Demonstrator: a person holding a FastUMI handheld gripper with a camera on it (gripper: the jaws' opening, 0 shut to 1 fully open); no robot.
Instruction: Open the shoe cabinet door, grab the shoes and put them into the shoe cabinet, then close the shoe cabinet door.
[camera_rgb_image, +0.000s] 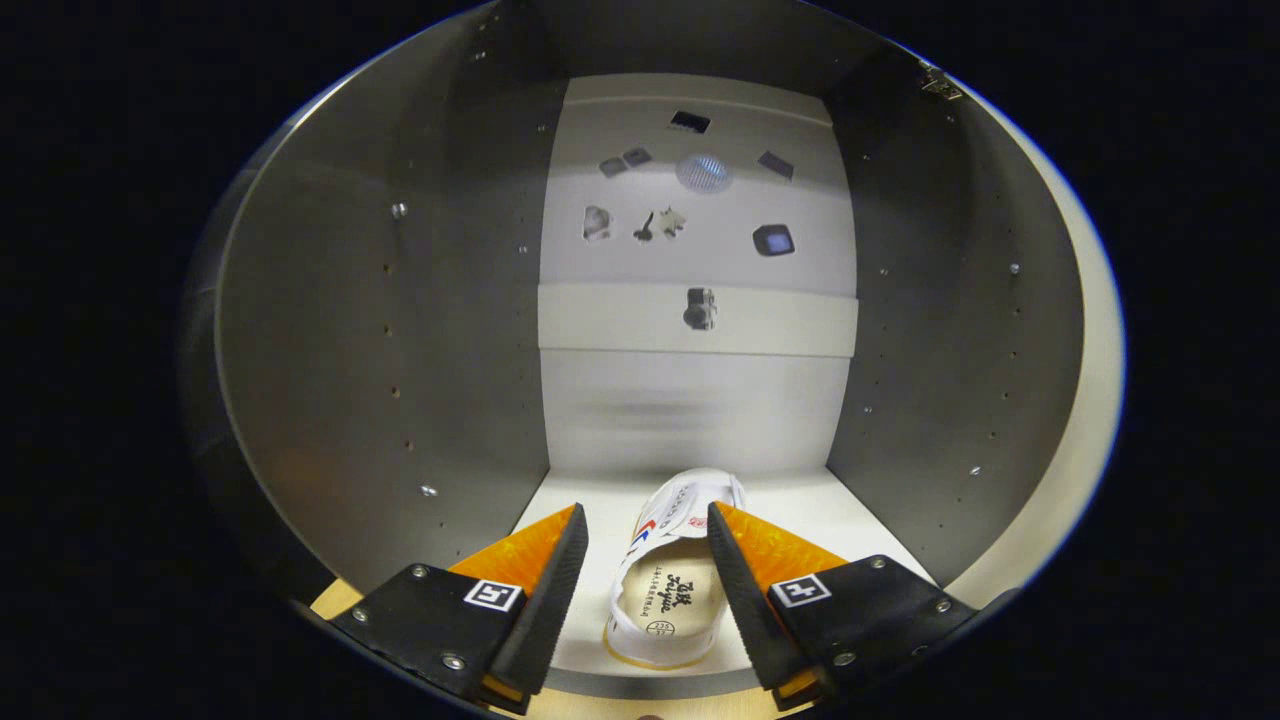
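I am looking straight into the open shoe cabinet (700, 400), and I take the shoe (668, 575) as my landmark. It is a white shoe with a blue and red stripe on its side and dark printing on the insole. It lies on the cabinet's pale bottom shelf (850, 520), toe pointing toward the back panel (695, 410) and heel nearest to me, its opening facing up.

The gripper (647, 525) sits just at the cabinet's mouth. Its jaws stand well apart, one to each side of the shoe. The left finger is clear of the shoe, with a strip of bare shelf between them. The right finger lies right along the shoe's edge; I cannot tell whether it touches. Nothing is clamped, since both fingers are not pressing on the shoe.

To the left of the shoe rises the left side wall (380, 380), grey in shadow, dotted with rows of small peg holes and a few screws. To the right of the shoe stands the matching right side wall (960, 380), with the same holes. Beyond the shoe, the back panel is lit brighter across the middle and has a lighter horizontal band partway up. Above that band I see several small dark and pale marks and a round meshed patch (703, 172); I cannot tell what they are.
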